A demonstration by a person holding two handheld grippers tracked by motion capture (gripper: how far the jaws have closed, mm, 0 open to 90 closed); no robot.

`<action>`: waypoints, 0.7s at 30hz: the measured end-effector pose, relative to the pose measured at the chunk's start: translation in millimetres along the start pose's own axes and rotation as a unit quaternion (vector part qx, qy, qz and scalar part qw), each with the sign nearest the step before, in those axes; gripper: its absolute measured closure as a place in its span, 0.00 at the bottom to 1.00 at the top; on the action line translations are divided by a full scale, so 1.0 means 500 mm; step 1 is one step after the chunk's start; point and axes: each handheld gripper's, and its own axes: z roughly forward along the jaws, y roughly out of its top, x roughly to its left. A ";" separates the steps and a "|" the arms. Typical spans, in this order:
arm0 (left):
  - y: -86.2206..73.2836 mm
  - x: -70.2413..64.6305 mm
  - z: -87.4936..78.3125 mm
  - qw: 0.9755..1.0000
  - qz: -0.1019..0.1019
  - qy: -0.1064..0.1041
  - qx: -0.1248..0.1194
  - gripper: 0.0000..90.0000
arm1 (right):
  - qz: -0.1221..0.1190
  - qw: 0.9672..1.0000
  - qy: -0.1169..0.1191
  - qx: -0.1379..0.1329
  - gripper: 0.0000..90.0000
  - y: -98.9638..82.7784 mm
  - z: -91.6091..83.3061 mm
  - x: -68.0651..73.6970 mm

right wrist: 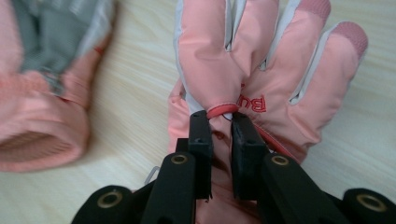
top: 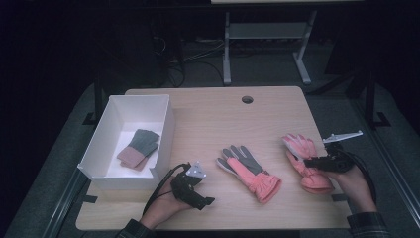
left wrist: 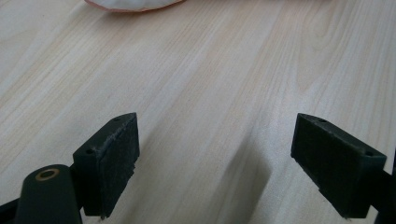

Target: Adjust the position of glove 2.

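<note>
white box (top: 166,130): folded knit gloves (top: 138,148) inside, far left | right tongs (right wrist: 219,116): pinching pink ski glove (right wrist: 261,65), hand low on surface (top: 208,119) | left tongs (left wrist: 215,158): wide, empty, near box

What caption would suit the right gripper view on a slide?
Right gripper pinching a fold of the pink glove on the wooden table, second glove lying beside it.
</note>
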 end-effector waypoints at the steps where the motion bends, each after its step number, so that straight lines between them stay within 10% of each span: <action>1: 0.000 0.000 0.000 1.000 0.001 0.000 0.001 0.17 | -0.001 1.000 0.007 -0.006 0.90 0.004 -0.007 0.003; 21: -0.002 0.001 -0.003 1.000 0.003 0.004 0.002 0.17 | -0.077 0.994 0.069 -0.044 0.89 0.109 -0.050 0.116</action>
